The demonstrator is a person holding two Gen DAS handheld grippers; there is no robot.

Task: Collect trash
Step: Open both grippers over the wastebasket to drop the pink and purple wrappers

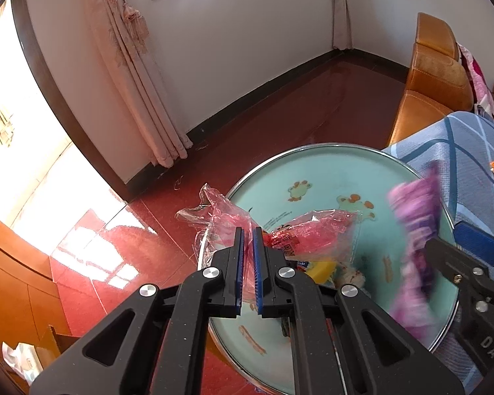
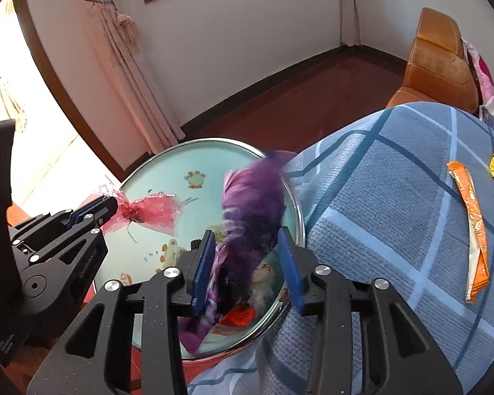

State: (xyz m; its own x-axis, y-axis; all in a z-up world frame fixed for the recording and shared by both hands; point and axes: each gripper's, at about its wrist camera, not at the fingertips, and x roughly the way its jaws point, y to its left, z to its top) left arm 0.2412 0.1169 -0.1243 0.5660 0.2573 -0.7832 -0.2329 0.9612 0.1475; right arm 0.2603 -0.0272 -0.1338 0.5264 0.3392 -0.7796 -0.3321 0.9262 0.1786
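Progress partway: left hand-held gripper [image 2: 110, 204] clenched on crumpled red cellophane wrapper [image 2: 148, 212] over round teal cartoon-print basin [image 2: 168, 168], right hand-held gripper [image 2: 248, 263] released, blurred purple wrapper [image 2: 252, 204] dropping in; orange sachet [image 2: 472, 227] left on blue plaid bedcover [image 2: 378, 197].

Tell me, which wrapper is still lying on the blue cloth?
The orange wrapper. It lies flat on the checked cloth, with no gripper near it. The pink wrapper and purple wrapper are both over the basin, at the grippers.
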